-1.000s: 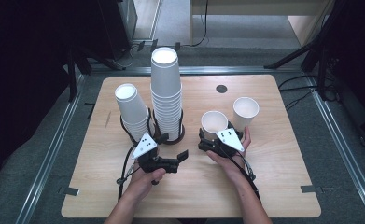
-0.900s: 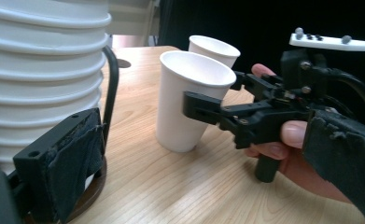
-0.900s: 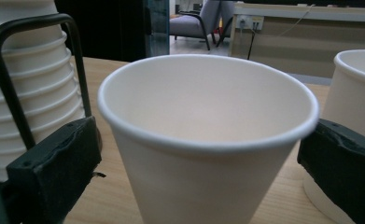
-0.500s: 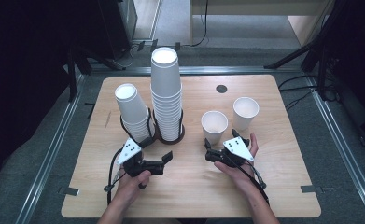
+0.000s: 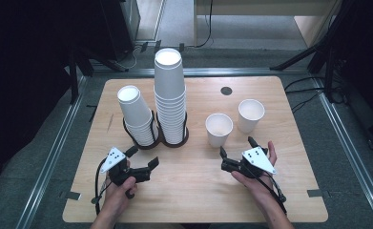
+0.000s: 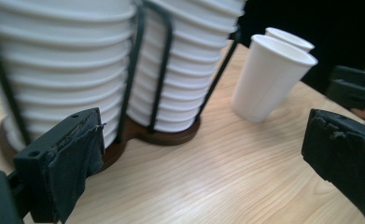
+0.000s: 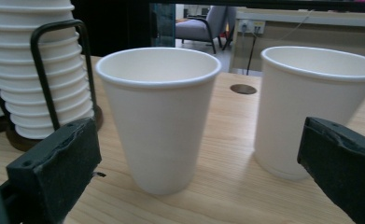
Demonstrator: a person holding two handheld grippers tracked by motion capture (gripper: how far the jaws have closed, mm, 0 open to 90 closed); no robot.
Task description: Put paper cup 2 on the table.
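In the high view we hold both tools low over the wooden surface at the bottom of the frame: the left gripper at lower left, its jaws spread and empty, aimed toward the stacks, and the right gripper at lower right, likewise released, pointing up at the nearer loose cup. That cup stands upright at centre right, with a second loose cup just beside it, further up and to the right; we cannot tell whether they touch. At centre left, two stacks of upside-down cups sit in a black wire holder, the short stack left of the tall stack; the wire uprights seem there to keep the stacks from toppling. In the left gripper view the stacks fill the upper left, the holder's dark wooden base at centre, and the two loose cups at upper right, with the jaws apart at both lower corners, holding nothing. In the right gripper view the nearer cup stands centred between our wide-spread jaws, clear of both, the other cup at right. We judge the cups were set mouth-up and apart from the stacks so each can be gripped by its wall.
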